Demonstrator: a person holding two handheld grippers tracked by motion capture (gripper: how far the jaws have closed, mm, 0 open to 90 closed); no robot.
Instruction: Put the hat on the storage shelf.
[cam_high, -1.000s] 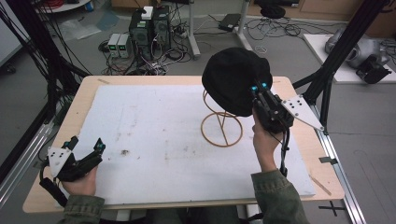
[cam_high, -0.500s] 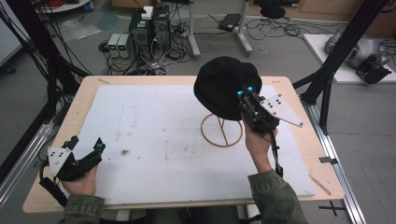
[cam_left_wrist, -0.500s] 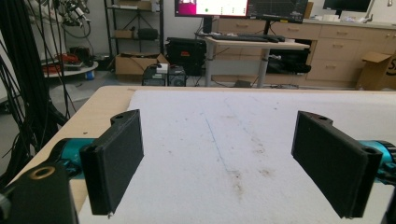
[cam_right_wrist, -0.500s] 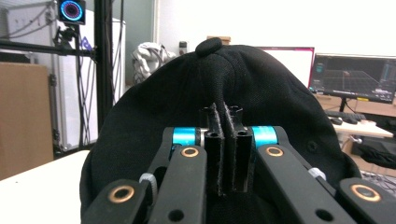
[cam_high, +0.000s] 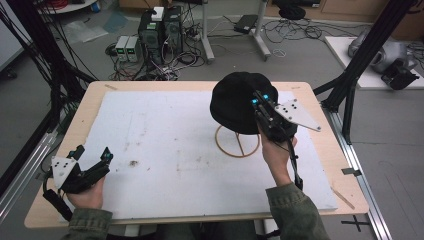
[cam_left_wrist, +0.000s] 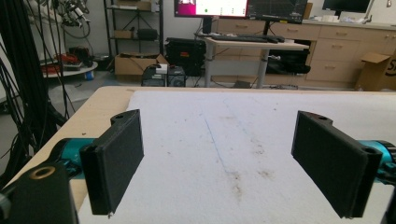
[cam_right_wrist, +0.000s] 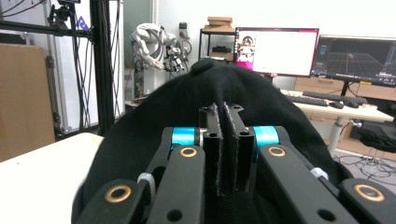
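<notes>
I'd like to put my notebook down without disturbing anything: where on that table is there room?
The white mat lies bare between the left gripper and the wire stand. It is crowded at the right, where the right gripper pinches the black hat.

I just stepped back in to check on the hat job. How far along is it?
Done: the right gripper has its fingers shut on the black hat's fabric, seen pinched in the right gripper view. In hand: the hat hangs over the wire stand, which way it is going I cannot tell. Left: finishing that move; the left gripper rests open near the table's corner.
</notes>
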